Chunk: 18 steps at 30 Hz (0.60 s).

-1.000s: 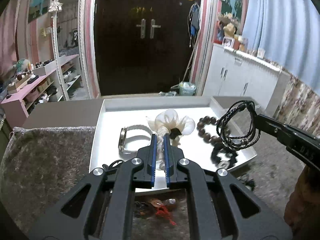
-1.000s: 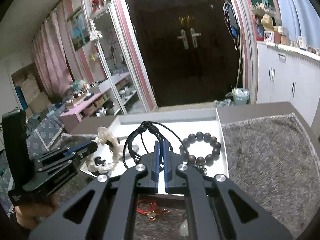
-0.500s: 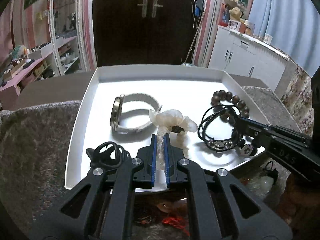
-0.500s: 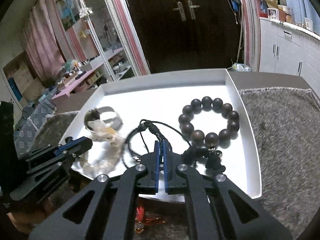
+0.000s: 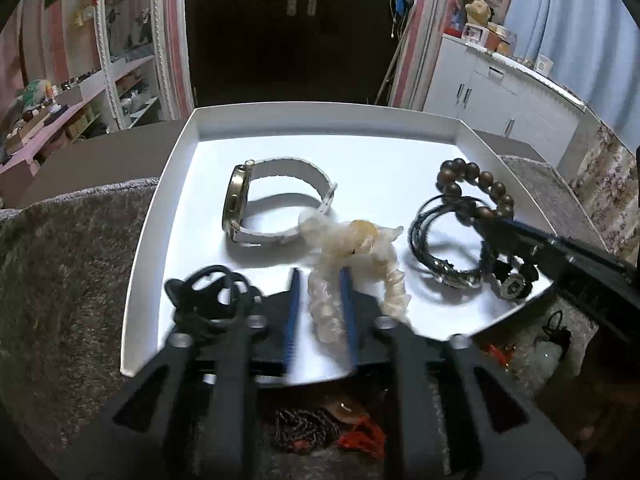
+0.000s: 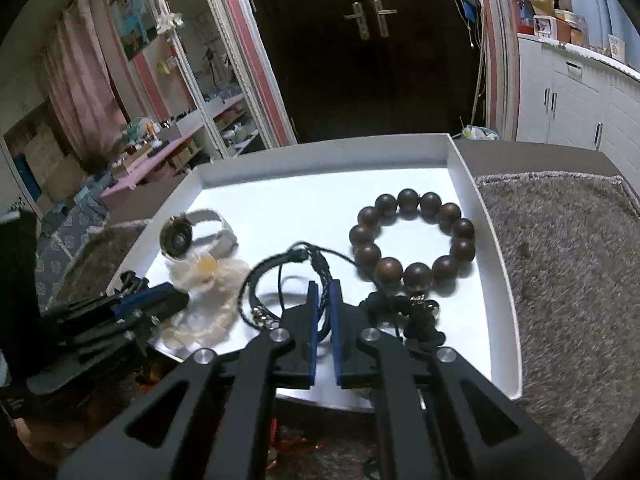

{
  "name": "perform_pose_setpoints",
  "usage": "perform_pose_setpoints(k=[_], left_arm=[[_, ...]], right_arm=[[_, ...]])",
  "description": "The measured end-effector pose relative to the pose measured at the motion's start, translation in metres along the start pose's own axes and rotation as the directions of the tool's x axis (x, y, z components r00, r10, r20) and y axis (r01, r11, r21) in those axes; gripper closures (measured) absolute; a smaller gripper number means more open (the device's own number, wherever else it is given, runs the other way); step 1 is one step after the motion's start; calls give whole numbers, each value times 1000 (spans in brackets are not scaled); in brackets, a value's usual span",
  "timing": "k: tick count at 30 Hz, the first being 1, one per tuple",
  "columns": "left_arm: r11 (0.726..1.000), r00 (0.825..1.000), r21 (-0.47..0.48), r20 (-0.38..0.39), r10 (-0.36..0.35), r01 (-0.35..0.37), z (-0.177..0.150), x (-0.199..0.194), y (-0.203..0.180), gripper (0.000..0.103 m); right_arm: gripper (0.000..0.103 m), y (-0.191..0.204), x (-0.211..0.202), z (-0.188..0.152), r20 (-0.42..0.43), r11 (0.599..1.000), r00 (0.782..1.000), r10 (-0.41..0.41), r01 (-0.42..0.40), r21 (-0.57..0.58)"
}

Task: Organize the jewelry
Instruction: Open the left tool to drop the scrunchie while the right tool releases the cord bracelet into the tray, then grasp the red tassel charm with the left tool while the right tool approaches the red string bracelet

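Observation:
A white tray [image 5: 328, 120] [image 6: 500, 280] holds a white-strapped watch [image 5: 240, 204] [image 6: 176, 238] and a dark wooden bead bracelet [image 5: 456, 168] [image 6: 408, 200]. A translucent white scrunchie [image 5: 352, 240] [image 6: 208, 276] lies on the tray floor. My left gripper [image 5: 319, 272] [image 6: 168, 300] straddles its tail; its jaws are opening, and the pads stand off it. My right gripper [image 6: 324, 283] [image 5: 484, 232] is low over the tray. It pinches the cord of a black braided bracelet [image 6: 248, 292] [image 5: 420, 232], which rests on the tray; its jaws are just starting to part.
Black hair ties [image 5: 208, 292] sit in the tray's near left corner. The bead bracelet's black tassel and charm [image 6: 420, 320] lie by my right fingers. A grey shaggy mat [image 5: 80, 260] [image 6: 560, 260] surrounds the tray. Red cord pieces [image 5: 360, 436] lie in front of it.
Both grippers came down onto the tray, bringing the scrunchie and the black bracelet to rest on its floor. The left jaws have spread apart; the right jaws show a slightly wider gap.

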<state>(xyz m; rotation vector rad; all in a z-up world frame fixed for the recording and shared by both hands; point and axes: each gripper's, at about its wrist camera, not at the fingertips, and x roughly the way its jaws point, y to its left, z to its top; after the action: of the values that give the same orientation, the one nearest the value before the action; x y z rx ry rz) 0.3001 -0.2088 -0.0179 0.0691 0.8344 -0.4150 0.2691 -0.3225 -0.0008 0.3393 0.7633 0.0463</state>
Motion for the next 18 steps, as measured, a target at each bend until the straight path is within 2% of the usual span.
perform_pose_setpoints(k=[1, 4, 5, 7, 11, 13, 16, 18], left_arm=[[1000, 1000, -6, 2, 3, -3, 0, -4, 0, 70], [1000, 1000, 8, 4, 23, -23, 1, -13, 0, 58], [999, 999, 7, 5, 36, -36, 0, -18, 2, 55], [999, 999, -7, 3, 33, -33, -1, -26, 7, 55], [999, 998, -27, 50, 44, -43, -14, -65, 20, 52], [998, 996, -34, 69, 48, -46, -23, -81, 26, 50], [998, 994, -32, 91, 59, -56, -48, -105, 32, 50], [998, 995, -24, 80, 61, -59, -65, -109, 33, 49]], right_arm=[[96, -2, -5, 1, 6, 1000, 1000, 10, -10, 13], [49, -9, -19, 7, 31, 1000, 999, 9, -10, 23], [49, -11, -22, 8, 37, 1000, 999, 2, -3, 24], [49, -18, -37, 10, 61, 999, 998, -12, 9, 36], [49, -27, -77, 4, 120, 999, 992, -50, 49, 10], [49, -33, -104, -7, 158, 996, 984, -83, 86, -10], [49, -44, -129, -26, 171, 993, 979, -111, 114, -6], [49, -51, -142, -47, 158, 992, 980, -124, 128, -18]])
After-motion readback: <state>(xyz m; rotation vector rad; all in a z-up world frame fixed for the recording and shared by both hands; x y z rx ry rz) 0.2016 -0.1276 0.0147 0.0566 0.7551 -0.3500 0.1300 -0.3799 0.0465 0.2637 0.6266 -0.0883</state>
